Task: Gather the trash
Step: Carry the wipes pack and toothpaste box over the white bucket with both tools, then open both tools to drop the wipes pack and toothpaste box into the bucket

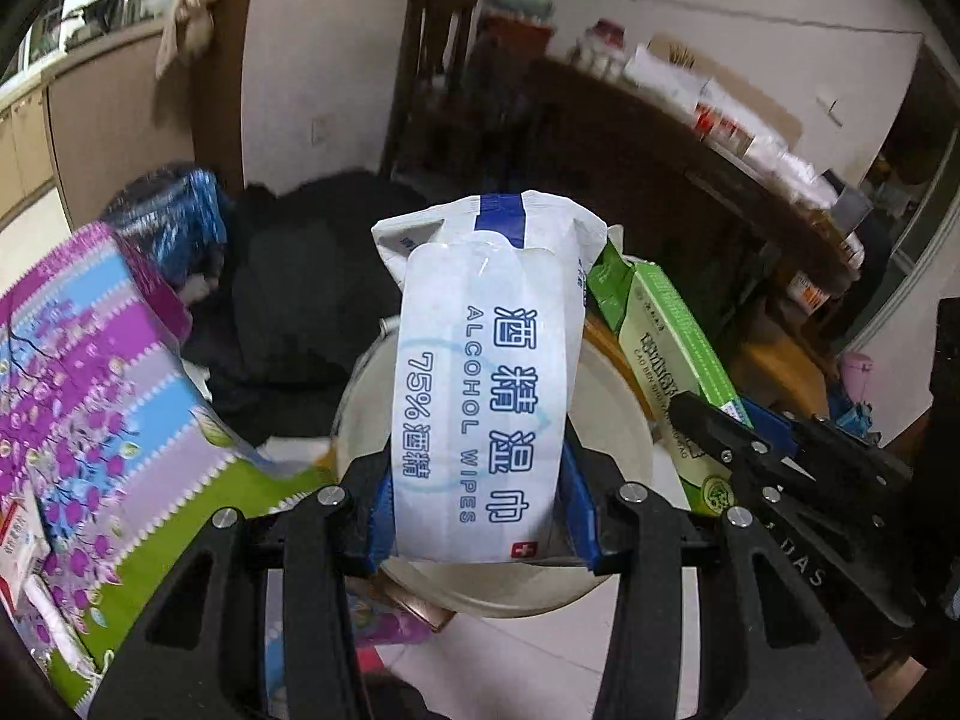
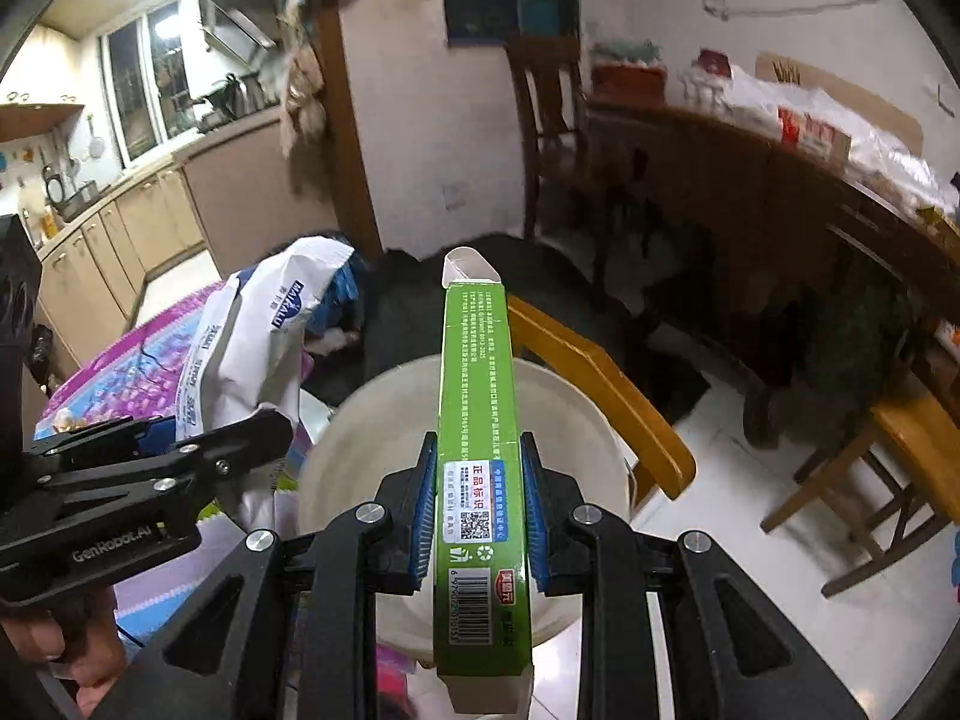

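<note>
Jaws clamping white wipes pack (image 1: 486,396), green box (image 2: 480,480)

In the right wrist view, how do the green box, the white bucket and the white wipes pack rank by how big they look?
1. White bucket, widest, though partly hidden.
2. Green box and wipes pack: too close to call. The box is held right at the camera by the right gripper, which enlarges it; the pack sits in the left gripper.
</note>
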A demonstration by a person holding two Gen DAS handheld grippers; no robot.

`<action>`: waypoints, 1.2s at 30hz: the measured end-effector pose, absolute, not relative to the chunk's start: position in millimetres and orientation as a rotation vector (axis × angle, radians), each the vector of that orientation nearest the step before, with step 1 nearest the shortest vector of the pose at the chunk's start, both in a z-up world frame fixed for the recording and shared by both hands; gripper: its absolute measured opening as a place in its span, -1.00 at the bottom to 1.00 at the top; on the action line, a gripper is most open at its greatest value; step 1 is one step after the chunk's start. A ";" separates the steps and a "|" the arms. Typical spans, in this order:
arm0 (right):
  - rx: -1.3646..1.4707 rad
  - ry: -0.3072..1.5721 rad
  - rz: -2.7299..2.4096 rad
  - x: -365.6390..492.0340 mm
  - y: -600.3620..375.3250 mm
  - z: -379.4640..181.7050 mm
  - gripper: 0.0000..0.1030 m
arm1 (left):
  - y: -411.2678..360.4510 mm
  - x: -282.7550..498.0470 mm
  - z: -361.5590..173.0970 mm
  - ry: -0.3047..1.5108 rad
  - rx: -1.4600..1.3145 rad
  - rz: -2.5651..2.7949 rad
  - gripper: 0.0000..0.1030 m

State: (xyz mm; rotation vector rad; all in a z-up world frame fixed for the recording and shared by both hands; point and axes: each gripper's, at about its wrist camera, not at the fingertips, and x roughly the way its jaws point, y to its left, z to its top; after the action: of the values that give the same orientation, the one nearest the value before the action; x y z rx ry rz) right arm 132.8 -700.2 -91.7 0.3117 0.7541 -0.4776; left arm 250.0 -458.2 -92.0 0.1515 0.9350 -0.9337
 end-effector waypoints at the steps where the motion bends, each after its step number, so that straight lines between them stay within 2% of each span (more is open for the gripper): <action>1: 0.318 0.760 -0.483 132.0 -700.2 -96.9 -0.50 | -463.0 250.8 -96.7 0.948 0.162 -0.931 -0.16; 11: 0.364 0.796 -0.484 133.3 -702.3 -131.2 -0.50 | -482.1 262.6 -129.6 1.025 0.192 -0.878 -0.16; 21: 0.371 0.792 -0.477 137.8 -685.4 -140.3 -0.50 | -487.6 266.0 -138.6 1.040 0.202 -0.873 -0.15; 29: 0.386 0.800 -0.472 141.6 -686.0 -149.1 -0.46 | -494.5 268.2 -146.0 1.047 0.238 -0.847 -0.03; 32: 0.389 0.789 -0.475 141.9 -685.5 -148.2 -0.38 | -494.7 268.9 -146.0 1.042 0.235 -0.843 0.00; 36: 0.392 0.772 -0.475 140.1 -682.7 -144.5 -0.37 | -492.1 269.3 -144.5 1.031 0.233 -0.838 0.00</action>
State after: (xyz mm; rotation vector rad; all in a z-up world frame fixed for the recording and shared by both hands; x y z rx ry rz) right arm 140.1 -682.7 -144.5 0.3915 0.7716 -0.4755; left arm 269.3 -492.1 -144.5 0.2332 1.0310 -0.8377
